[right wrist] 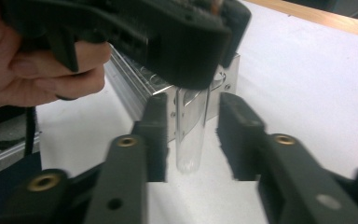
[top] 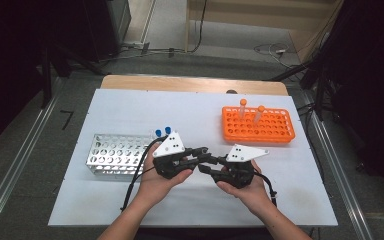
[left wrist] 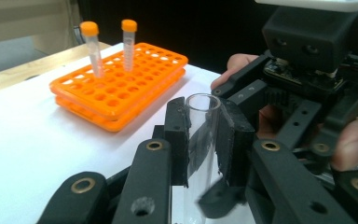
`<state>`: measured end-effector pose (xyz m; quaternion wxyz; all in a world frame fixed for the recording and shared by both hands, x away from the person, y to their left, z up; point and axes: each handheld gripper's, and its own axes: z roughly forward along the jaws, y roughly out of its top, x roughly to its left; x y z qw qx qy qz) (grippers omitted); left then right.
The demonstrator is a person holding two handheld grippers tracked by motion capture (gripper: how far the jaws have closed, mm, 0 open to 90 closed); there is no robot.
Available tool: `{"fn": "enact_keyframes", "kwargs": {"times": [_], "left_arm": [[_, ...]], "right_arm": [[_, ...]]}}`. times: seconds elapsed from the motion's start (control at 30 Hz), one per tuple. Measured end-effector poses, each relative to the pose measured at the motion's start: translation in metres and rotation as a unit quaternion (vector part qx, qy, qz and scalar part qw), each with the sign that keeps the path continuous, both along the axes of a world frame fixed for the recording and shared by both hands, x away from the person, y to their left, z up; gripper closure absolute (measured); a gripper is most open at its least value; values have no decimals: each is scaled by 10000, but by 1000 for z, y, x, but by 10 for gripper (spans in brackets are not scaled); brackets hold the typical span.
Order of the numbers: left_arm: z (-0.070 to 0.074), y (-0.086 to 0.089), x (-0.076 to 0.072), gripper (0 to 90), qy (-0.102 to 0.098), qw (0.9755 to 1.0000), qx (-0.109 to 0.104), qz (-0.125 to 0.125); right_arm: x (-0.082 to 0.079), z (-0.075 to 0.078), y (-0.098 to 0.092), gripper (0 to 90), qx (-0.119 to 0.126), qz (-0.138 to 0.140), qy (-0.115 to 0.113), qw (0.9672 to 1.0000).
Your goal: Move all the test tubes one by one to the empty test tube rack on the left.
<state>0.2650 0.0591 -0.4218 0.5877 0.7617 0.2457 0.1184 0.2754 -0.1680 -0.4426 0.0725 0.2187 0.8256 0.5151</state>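
Left gripper (left wrist: 204, 140) jaws clamped on a clear open tube (left wrist: 202, 135), right gripper (right wrist: 193, 135) jaws apart around the tube's lower end, not touching it, above white desk (top: 130, 107)

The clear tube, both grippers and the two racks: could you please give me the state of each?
Clear tube: uncapped, upright, clamped.
Left gripper: shut on the clear tube.
Right gripper: open, jaws either side of the tube's lower end, not touching.
Orange rack: holds two orange-capped tubes, upright.
Metal rack: two blue-capped tubes at its right end.
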Motion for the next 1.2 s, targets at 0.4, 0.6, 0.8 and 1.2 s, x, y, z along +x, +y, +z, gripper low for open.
{"fn": "enact_keyframes", "kwargs": {"times": [0.4,0.6,0.8,1.2], "left_arm": [[10,29,3,765,-90,9992,-141,353],[18,47,4,765,-141,9980,-245,572],[20,62,7,765,-157,9966,-280,765],[24,90,11,765,-205,9927,-306,1152]], "right_arm": [[9,2,-19,221,157,-181,-19,9997],[17,1,-37,55,152,-419,0,9990],[27,-1,-60,0,197,-530,66,9984],[38,-2,-83,0,232,-859,-10,9960]]}}
